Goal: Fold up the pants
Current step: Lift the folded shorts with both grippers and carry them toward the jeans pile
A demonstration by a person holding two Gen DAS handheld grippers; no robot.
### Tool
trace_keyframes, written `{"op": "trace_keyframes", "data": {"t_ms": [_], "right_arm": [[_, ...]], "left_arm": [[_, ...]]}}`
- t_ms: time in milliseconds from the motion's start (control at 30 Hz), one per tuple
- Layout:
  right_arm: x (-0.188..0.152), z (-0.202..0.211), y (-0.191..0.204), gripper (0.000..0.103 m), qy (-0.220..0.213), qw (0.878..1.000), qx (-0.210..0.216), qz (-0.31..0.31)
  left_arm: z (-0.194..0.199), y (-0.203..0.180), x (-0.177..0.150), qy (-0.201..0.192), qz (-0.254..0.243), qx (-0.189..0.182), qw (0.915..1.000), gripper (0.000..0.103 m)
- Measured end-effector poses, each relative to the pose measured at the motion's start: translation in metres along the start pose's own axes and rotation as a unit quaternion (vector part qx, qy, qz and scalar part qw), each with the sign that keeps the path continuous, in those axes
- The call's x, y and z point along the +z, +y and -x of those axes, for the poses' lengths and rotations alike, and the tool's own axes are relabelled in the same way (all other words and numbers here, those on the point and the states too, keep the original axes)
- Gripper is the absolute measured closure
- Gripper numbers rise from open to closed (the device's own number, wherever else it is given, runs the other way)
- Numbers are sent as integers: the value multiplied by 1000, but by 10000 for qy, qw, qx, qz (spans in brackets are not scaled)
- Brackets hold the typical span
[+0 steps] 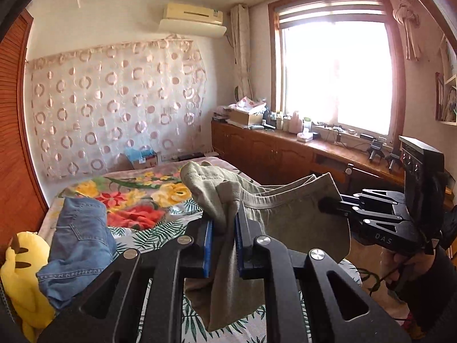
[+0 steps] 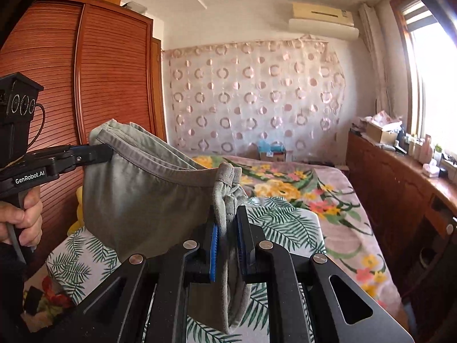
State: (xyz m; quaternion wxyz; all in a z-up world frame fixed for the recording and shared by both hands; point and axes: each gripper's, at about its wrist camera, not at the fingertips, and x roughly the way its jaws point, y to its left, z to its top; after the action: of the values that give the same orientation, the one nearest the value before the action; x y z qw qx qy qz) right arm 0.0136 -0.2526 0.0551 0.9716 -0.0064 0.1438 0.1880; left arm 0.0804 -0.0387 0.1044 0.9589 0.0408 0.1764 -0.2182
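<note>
Pants held in the air between both grippers, above the bed.

The left gripper (image 1: pixel 224 228) is clamped nearly closed on one bunched end of the grey-green pants (image 1: pixel 288 214); the right gripper (image 2: pixel 228 234) is clamped the same way on the other end. The waistband sags between them. The cloth hangs clear of the floral bedspread (image 2: pixel 328 200). Folded jeans (image 1: pixel 77 243) lie on the bed beside a yellow plush toy (image 1: pixel 20 280).

The left gripper (image 1: pixel 223 237) and right gripper (image 1: pixel 328 204) each clamp the grey-green pants (image 1: pixel 285 214), stretched above the bed (image 1: pixel 137 197).
</note>
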Motion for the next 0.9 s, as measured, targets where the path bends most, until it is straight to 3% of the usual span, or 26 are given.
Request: {"op": "trace_keyframes", "data": {"t_ms": [267,567,900], "right_arm": [[-7,-28,-1,92,11,9996,266,125],[-4,-95,-7,92,314,9975,589,235],[23,-179,-27,92,662,9939,832,308]], "left_arm": [[7,29,-12,8,73,257,9996,89],[-19,78,-45,377,432,539,9969,89],[-47,111,-61,689,618,800,9925,89]]}}
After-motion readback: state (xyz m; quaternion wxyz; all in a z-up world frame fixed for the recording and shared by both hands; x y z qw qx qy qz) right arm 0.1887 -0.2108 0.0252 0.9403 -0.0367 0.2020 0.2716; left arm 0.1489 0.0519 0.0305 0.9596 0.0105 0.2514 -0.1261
